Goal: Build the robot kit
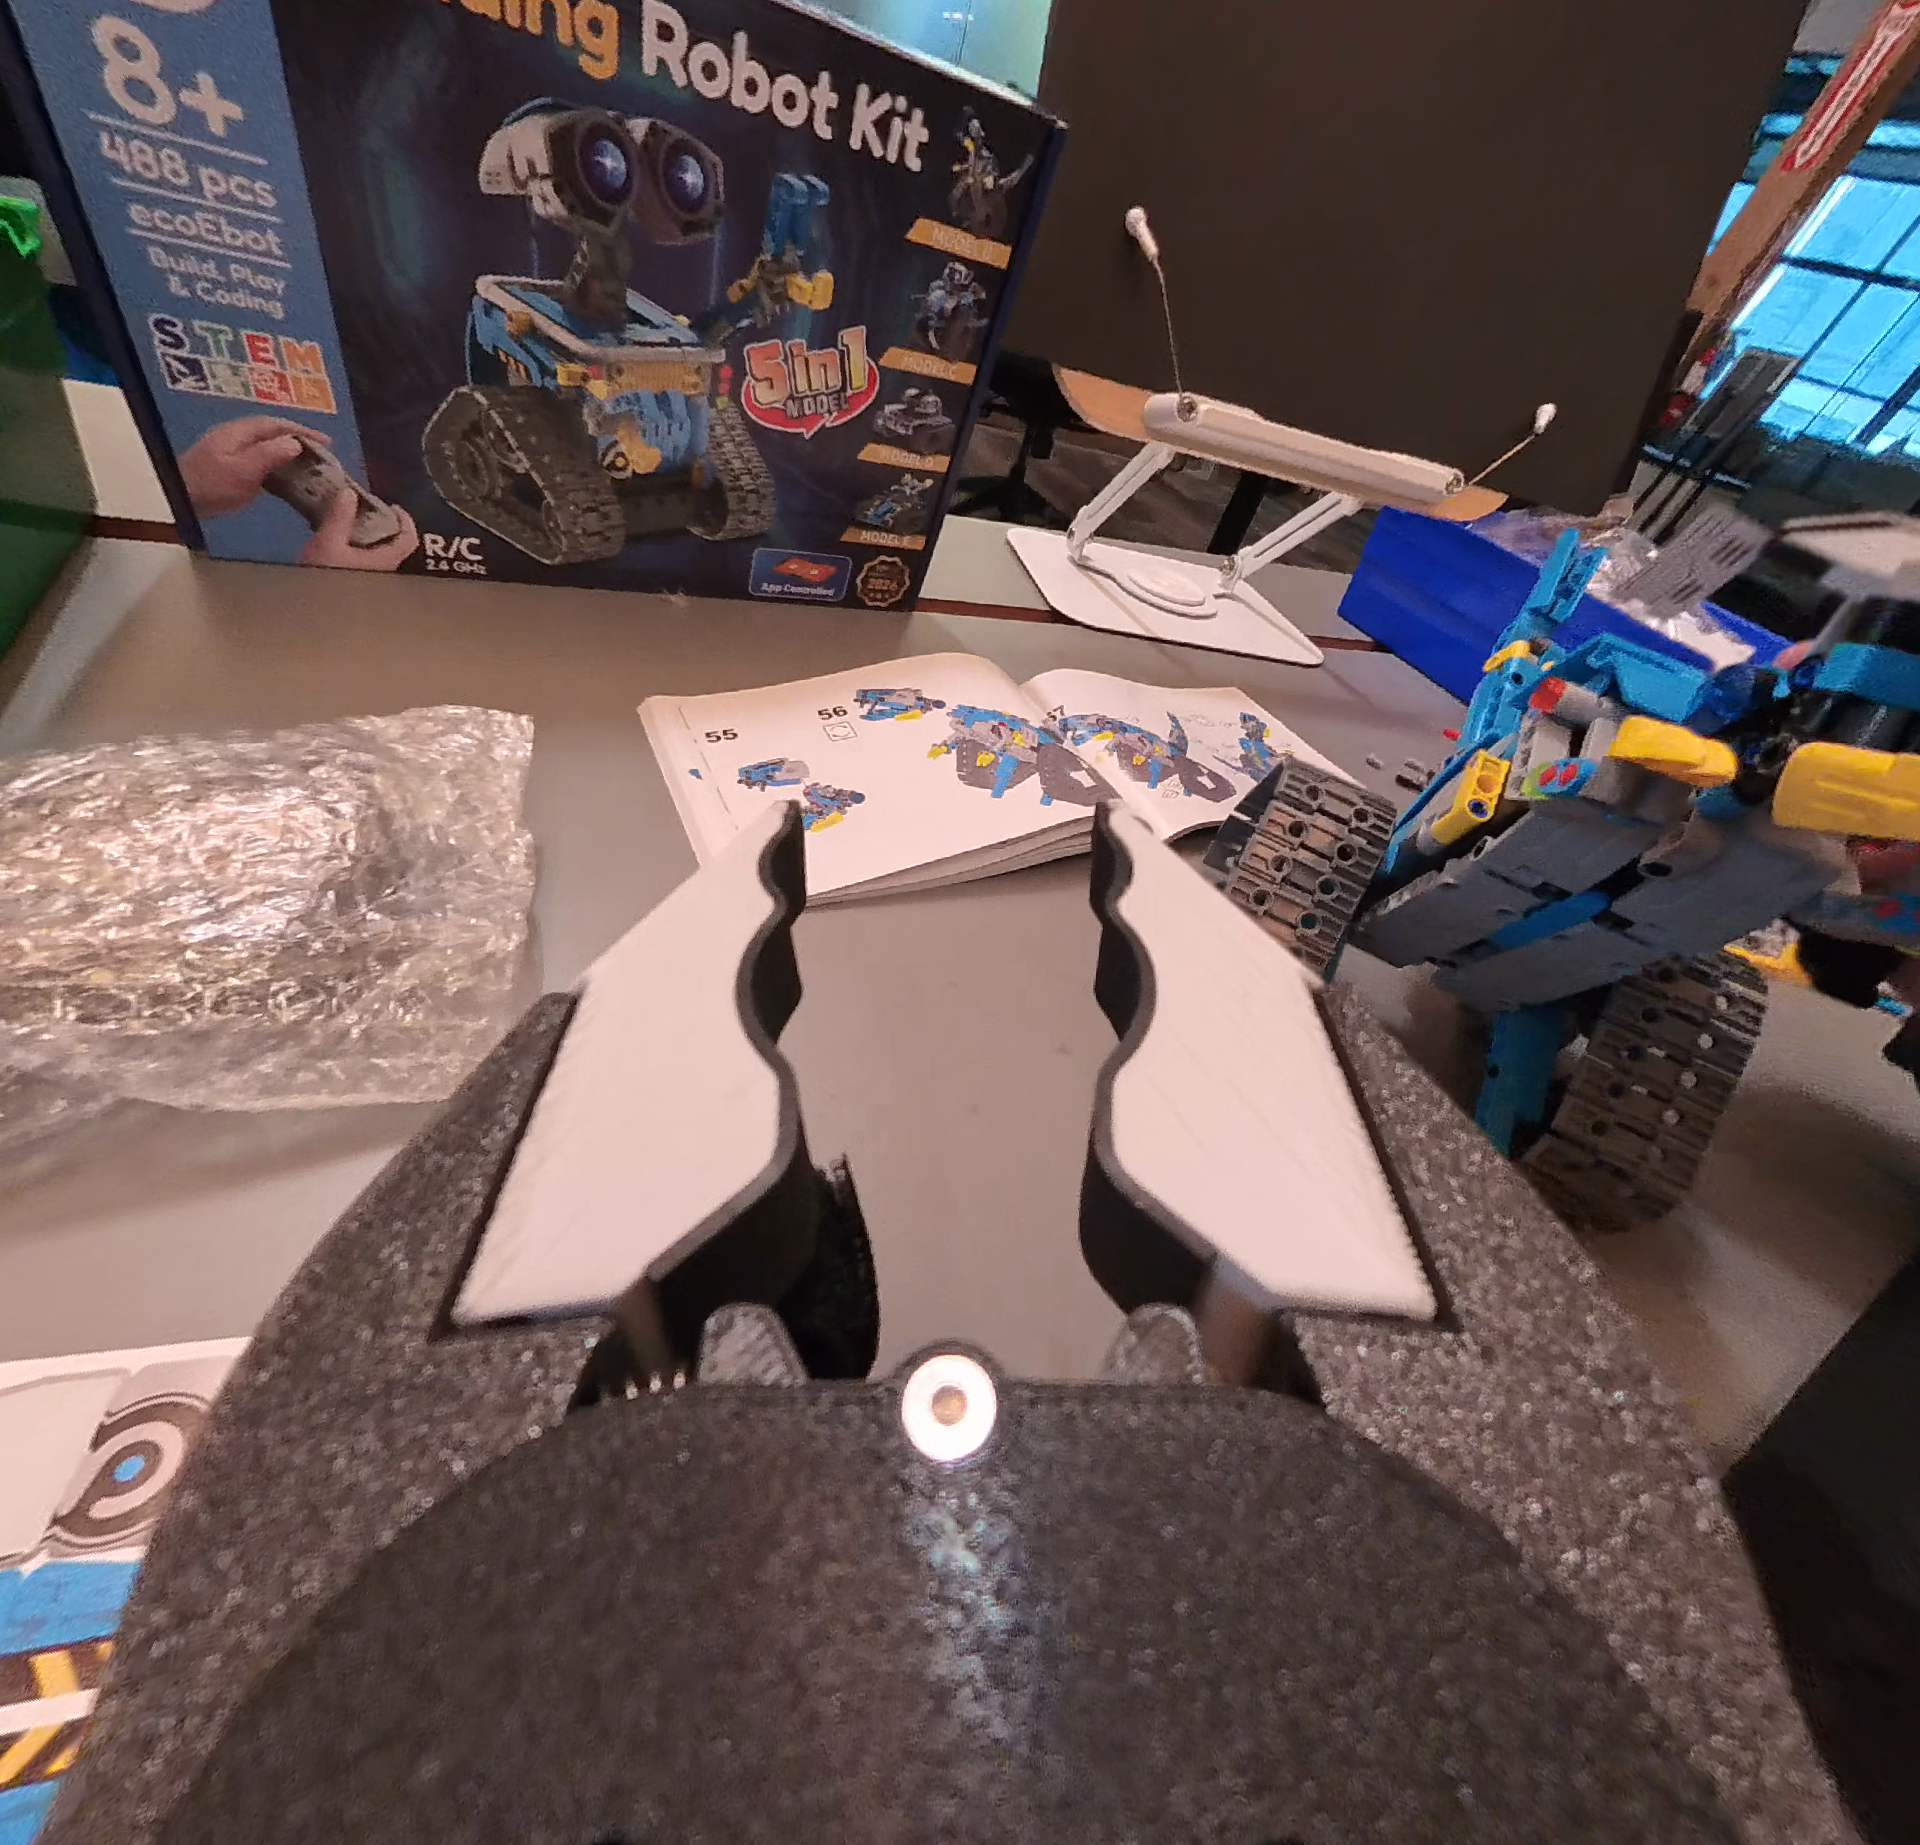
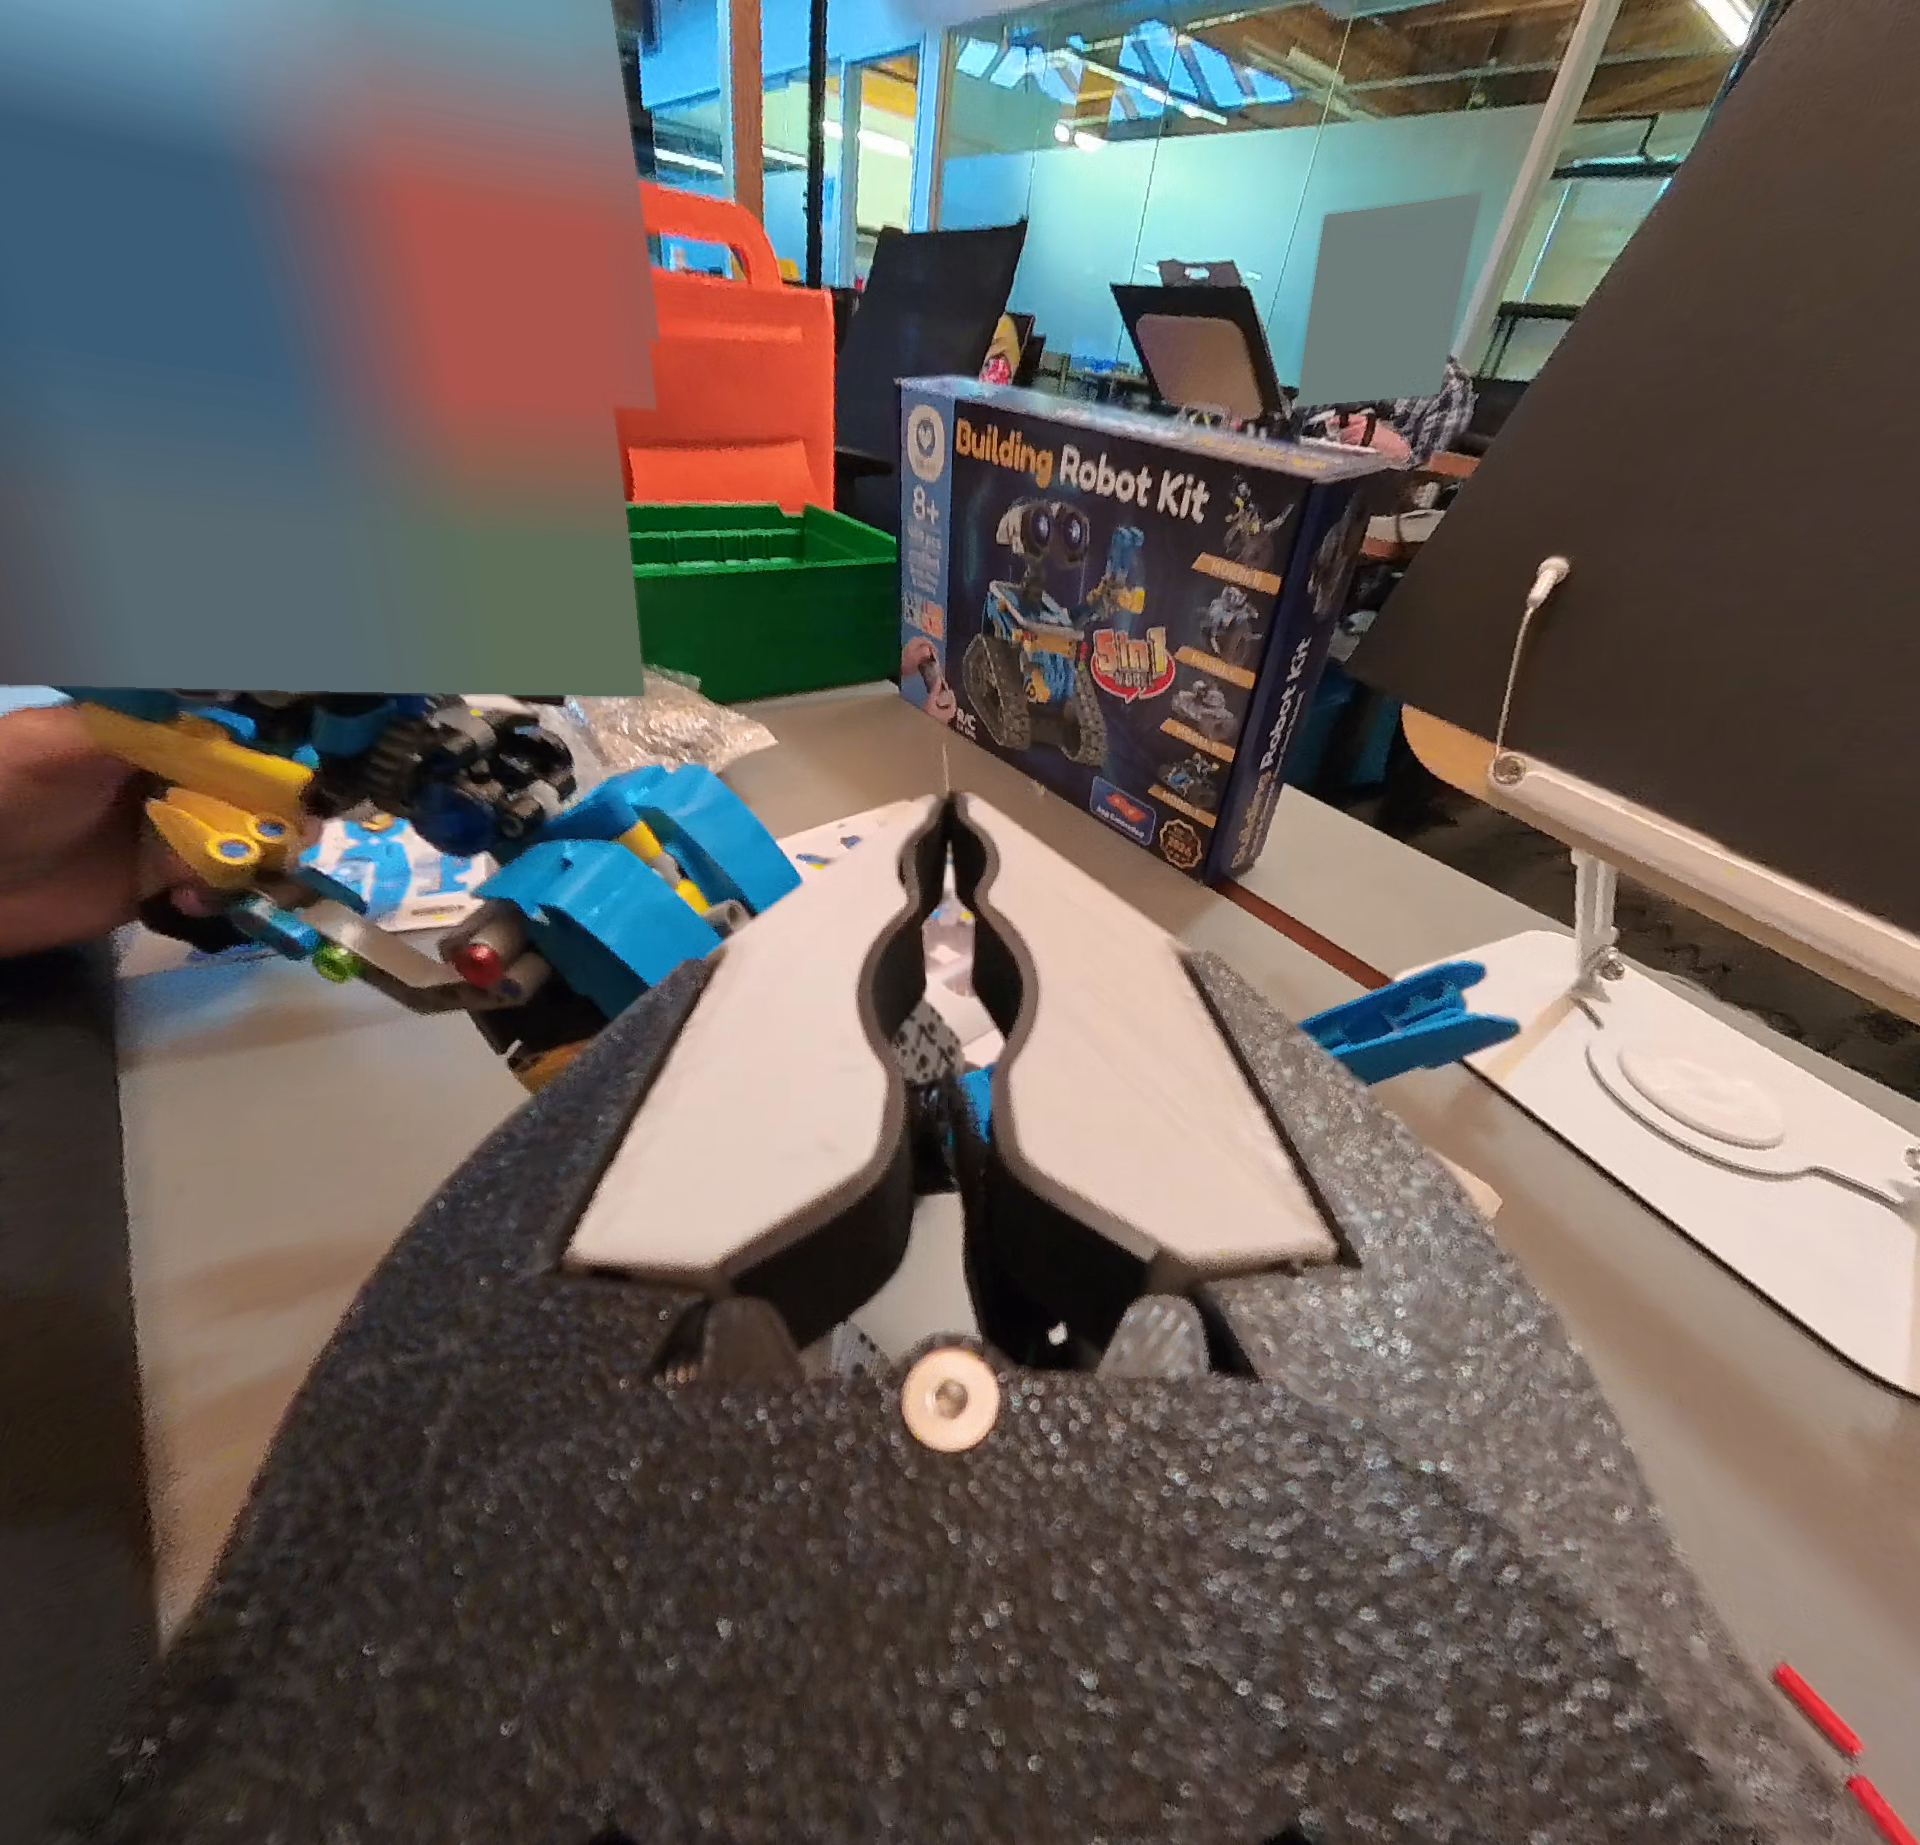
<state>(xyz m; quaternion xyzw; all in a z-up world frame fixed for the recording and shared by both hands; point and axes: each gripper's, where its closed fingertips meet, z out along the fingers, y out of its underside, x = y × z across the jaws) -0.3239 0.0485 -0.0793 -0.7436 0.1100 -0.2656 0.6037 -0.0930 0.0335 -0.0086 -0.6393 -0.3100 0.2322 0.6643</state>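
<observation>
The blue-and-grey tracked toy robot (image 1: 1558,891) stands tilted just right of the wide-open, empty left gripper (image 1: 945,819) and left of the right gripper (image 2: 951,808), whose tips are pinched together on nothing visible, a hand (image 2: 62,839) steadying the toy; beyond lie an open booklet (image 1: 935,756), a kit box (image 1: 582,268) and a green bin (image 2: 758,600), contents unseen.

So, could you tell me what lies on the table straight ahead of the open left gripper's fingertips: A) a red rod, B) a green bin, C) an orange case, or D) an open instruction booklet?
D: in the left wrist view the open instruction booklet lies flat just beyond the left gripper, whose fingers stand apart.
</observation>
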